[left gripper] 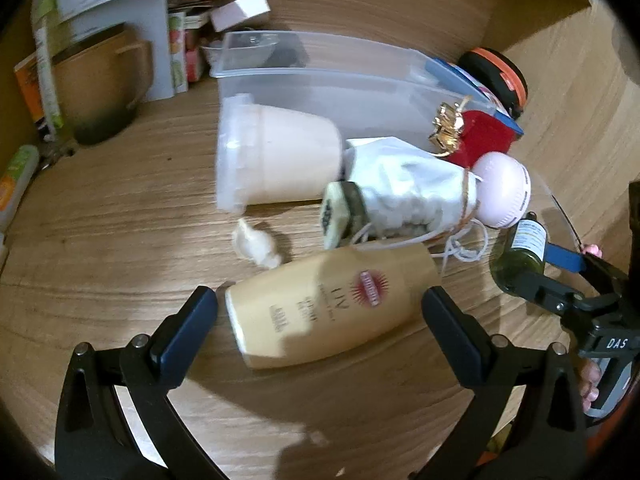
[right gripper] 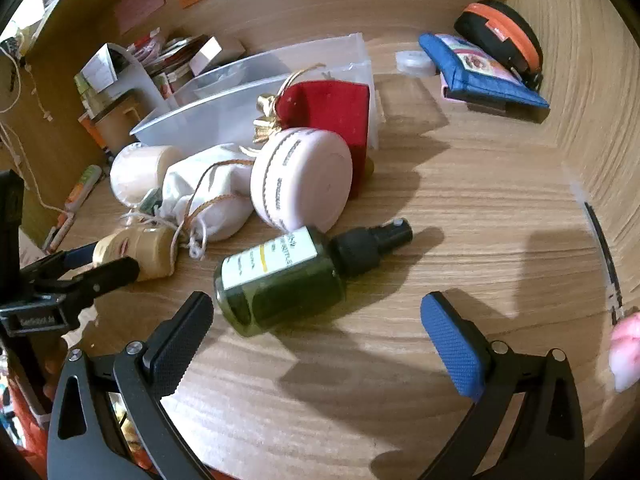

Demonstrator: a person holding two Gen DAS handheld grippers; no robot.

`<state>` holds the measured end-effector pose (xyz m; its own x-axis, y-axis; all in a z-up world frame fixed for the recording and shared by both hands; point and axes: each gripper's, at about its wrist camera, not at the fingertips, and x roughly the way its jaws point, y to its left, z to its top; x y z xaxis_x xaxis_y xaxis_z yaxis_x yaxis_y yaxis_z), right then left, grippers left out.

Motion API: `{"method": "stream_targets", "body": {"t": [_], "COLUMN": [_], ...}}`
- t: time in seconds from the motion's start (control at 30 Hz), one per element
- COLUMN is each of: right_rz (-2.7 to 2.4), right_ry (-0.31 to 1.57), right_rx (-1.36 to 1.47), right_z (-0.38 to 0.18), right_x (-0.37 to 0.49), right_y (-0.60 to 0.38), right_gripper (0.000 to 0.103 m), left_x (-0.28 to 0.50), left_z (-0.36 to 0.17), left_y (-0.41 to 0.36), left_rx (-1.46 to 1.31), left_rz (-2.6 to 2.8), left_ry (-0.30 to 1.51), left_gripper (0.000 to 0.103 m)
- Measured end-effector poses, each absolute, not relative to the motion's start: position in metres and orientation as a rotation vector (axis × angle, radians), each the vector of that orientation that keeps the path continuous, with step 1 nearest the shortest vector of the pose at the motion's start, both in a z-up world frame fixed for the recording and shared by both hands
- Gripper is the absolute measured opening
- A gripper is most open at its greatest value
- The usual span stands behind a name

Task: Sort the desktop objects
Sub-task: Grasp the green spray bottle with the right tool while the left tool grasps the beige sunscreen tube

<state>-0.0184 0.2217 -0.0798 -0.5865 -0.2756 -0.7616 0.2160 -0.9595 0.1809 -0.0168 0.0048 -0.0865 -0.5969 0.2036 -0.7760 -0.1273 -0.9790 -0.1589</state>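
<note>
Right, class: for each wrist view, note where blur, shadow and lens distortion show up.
Left wrist view: motion blur smears the cream plastic tub and beige sunscreen bottle; the fisheye bows the wooden desk. Right wrist view: sharper; the dark green spray bottle casts a hard shadow; corners go black.

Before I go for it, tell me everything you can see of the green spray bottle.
The green spray bottle is dark, see-through, plastic-looking, with a white label with a yellow mark and a black pump top, cap off. It lies on its side on the wooden desk, nozzle pointing right and away, base toward the open right hand-held gripper, which is not touching it. The pink round jar sits just behind it, close or touching.
</note>
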Motion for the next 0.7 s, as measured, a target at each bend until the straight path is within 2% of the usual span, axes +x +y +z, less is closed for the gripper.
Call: {"method": "stream_targets", "body": {"t": [0.3, 0.47, 0.63, 0.7], "right_rz": [-2.592, -2.635, -2.64, -2.647], "right_ry": [-0.021, 0.02, -0.032, -0.054], "right_rx": [1.246, 1.217, 1.193, 1.181], "right_z": [-0.081, -0.081, -0.08, -0.079], "right_x": [-0.031, -0.031, -0.032, -0.031], "right_y": [0.21, 0.211, 0.218, 0.221], "right_gripper": [0.101, 0.075, 0.075, 0.075], "left_x": [-0.019, -0.015, -0.013, -0.011], "left_z": [-0.092, -0.091, -0.089, -0.087], "left_y": [0.021, 0.016, 0.011, 0.009], "left_rx": [-1.272, -1.262, -1.27, -1.268], "left_rz": [2.7, 2.724, 2.721, 2.711], "left_ry": [0.063, 0.066, 0.046, 0.029], "left_gripper": [0.101, 0.092, 0.087, 0.078]}}
